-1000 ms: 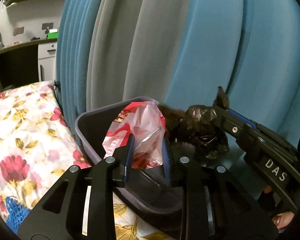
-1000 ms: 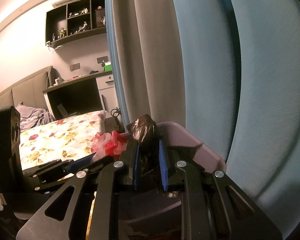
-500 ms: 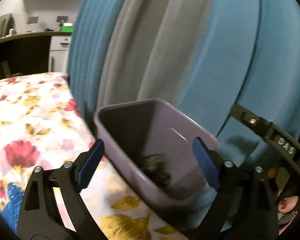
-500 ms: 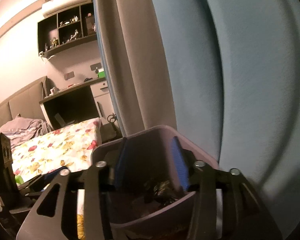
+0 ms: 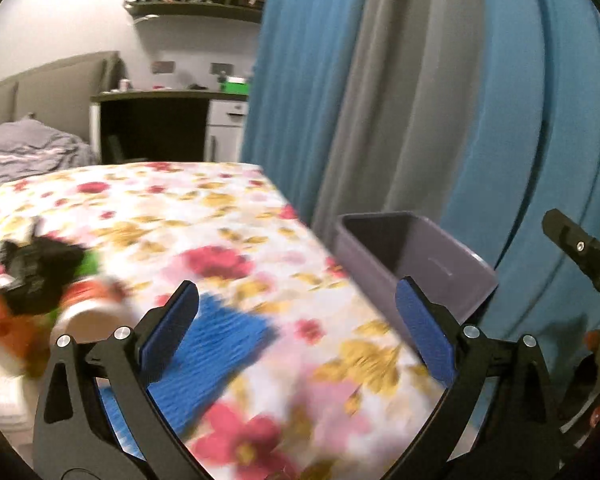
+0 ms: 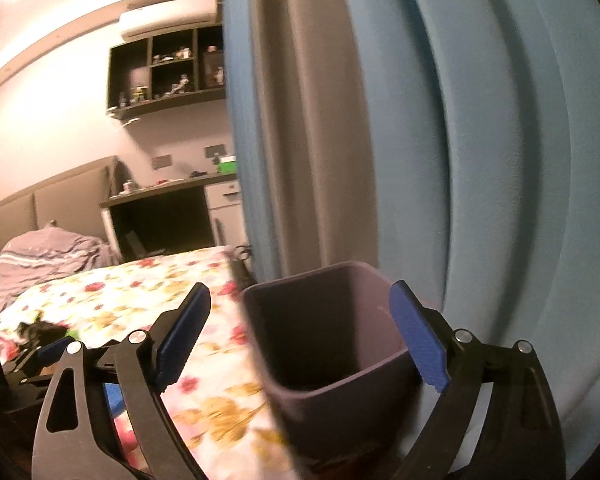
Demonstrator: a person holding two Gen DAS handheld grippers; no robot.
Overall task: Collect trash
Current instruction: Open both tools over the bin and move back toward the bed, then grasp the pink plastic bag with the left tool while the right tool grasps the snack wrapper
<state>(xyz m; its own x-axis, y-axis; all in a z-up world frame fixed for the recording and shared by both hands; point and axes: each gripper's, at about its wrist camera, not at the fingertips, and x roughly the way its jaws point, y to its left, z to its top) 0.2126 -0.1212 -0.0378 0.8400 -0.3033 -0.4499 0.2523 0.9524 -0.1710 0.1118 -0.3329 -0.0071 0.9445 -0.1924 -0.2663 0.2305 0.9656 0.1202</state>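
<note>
A purple bin (image 5: 440, 264) stands beside the flowered bed (image 5: 204, 216), against the blue curtain; it also shows in the right wrist view (image 6: 340, 360). My left gripper (image 5: 296, 320) is open and empty over the bed edge. My right gripper (image 6: 300, 332) is open and empty above the bin's mouth. A pile of trash lies on the bed at the left: a black bag (image 5: 32, 268), a paper cup (image 5: 88, 316) and a blue cloth-like piece (image 5: 220, 340). The black bag shows far left in the right wrist view (image 6: 40, 332).
Blue and grey curtains (image 5: 420, 100) hang right behind the bin. A dark desk with white drawers (image 5: 160, 120) and wall shelves (image 6: 168, 72) stand at the far end. A grey striped blanket (image 6: 48, 256) lies at the head of the bed.
Both grippers opened and dropped the red-white plastic bag and the black bag into the bin. Then both pulled back, and the left one swung left toward the bed.
</note>
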